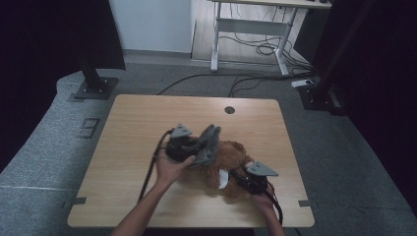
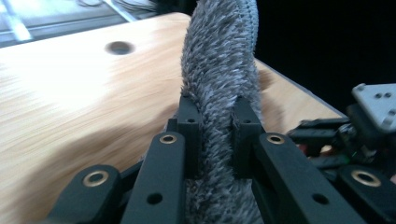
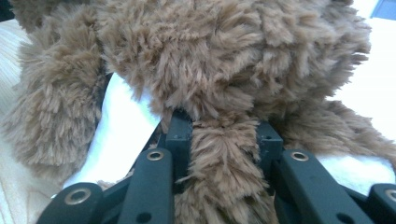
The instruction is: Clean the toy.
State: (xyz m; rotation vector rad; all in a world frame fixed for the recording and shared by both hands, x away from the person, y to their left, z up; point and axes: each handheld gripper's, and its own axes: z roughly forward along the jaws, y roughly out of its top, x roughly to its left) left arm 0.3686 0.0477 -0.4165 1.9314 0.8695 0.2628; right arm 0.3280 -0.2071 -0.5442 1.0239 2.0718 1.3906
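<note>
A brown plush bear (image 1: 231,164) lies on the wooden table (image 1: 137,123), with a white label (image 1: 223,178) on its underside. My right gripper (image 1: 244,181) is shut on one of the bear's limbs (image 3: 223,158), the brown fur squeezed between its fingers (image 3: 180,135). My left gripper (image 1: 199,147) is shut on a grey furry piece of cloth (image 1: 209,142), lifted above the bear's left side. In the left gripper view the grey fur (image 2: 217,70) stands upright between the two pads (image 2: 189,126), and the right gripper (image 2: 369,121) lies at the right edge.
A round cable hole (image 1: 229,109) sits near the table's far edge. Beyond the table stands a white desk frame (image 1: 246,29) with cables (image 1: 255,46) on the grey floor. Black stand bases (image 1: 93,86) flank the table's far corners.
</note>
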